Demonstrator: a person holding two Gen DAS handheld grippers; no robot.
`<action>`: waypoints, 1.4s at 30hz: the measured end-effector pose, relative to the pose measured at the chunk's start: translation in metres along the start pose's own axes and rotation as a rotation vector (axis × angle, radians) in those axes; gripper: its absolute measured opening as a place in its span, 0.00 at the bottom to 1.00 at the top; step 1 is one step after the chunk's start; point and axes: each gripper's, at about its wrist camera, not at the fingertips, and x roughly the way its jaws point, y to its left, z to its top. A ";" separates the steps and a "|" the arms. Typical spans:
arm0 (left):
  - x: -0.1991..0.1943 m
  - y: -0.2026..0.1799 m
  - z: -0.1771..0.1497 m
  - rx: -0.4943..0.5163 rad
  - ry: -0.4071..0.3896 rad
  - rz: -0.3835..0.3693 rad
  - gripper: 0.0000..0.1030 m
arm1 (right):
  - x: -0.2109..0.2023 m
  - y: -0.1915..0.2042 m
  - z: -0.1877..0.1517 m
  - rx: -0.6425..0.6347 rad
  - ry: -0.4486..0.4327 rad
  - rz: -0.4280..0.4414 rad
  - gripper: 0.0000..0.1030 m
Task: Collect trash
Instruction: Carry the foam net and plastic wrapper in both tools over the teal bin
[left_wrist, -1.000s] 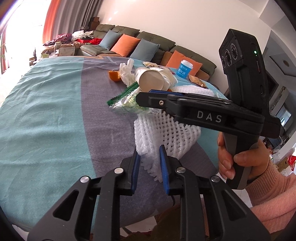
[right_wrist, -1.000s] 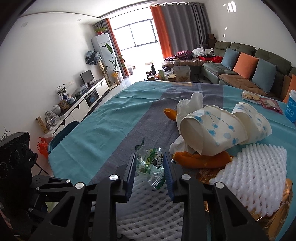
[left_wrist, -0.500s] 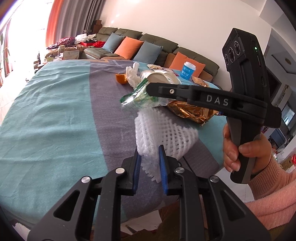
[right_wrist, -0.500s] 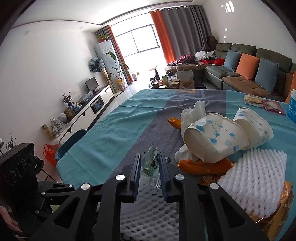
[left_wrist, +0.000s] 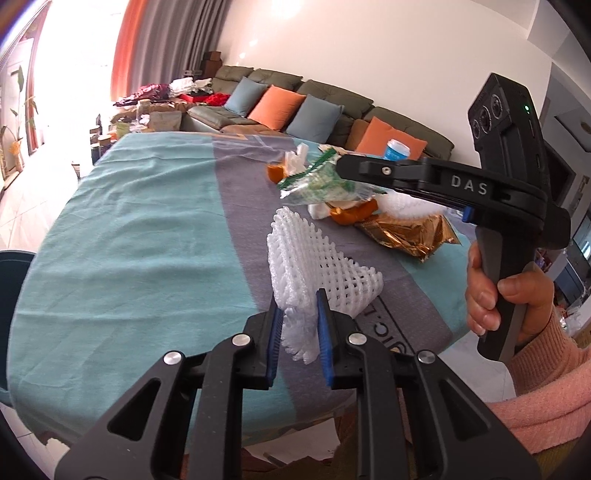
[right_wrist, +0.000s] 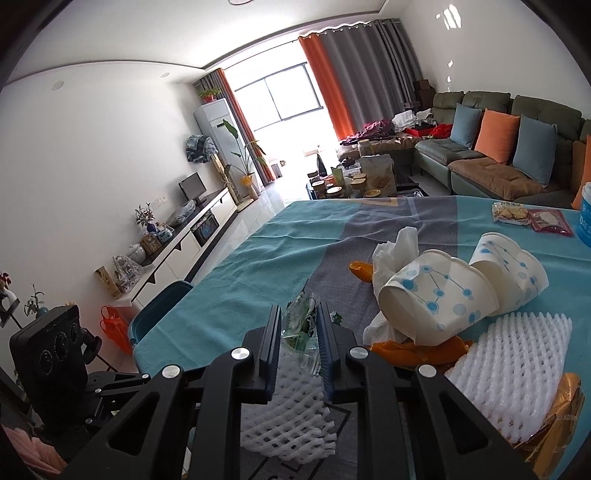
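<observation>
Left hand-held gripper (left_wrist: 299, 332): narrow, its blue pads pinching the edge of a white foam net sleeve (left_wrist: 314, 273); nearest thing in the left wrist view.
Foam net sleeve: open white mesh, soft and springy, now pulled up off the surface (left_wrist: 129, 236) into a tent, where a second ago it lay lower and flatter.
Right hand-held gripper (right_wrist: 298, 339): jaws drawn in to a narrow gap on a clear plastic wrapper with green print (right_wrist: 301, 325); a second ago the gap around it was wider.
Wrapper: crinkled and thin; in the left wrist view it hangs clear of the pile, lifted since a second ago.
Meaning for the task: both pieces look secured, so two items of trash are ready to be carried off; where they go is not in view.
Pile beyond: two crushed paper cups (right_wrist: 436, 291), a crumpled tissue (right_wrist: 397, 247), orange peel (right_wrist: 417, 350), a second foam net (right_wrist: 517, 354) over a gold foil bag (left_wrist: 406, 232), all touching or overlapping.
Far end: small snack packets (right_wrist: 532, 218) and a blue-labelled tub (left_wrist: 397, 149), possibly not trash; too small to tell.
</observation>
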 end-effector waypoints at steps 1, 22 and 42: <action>-0.002 0.002 0.000 -0.001 -0.004 0.006 0.18 | 0.001 0.001 0.001 0.002 -0.001 0.007 0.17; -0.061 0.057 0.003 -0.105 -0.102 0.188 0.18 | 0.031 0.050 0.017 -0.028 0.006 0.159 0.17; -0.136 0.140 -0.016 -0.284 -0.196 0.406 0.18 | 0.097 0.123 0.030 -0.085 0.093 0.347 0.17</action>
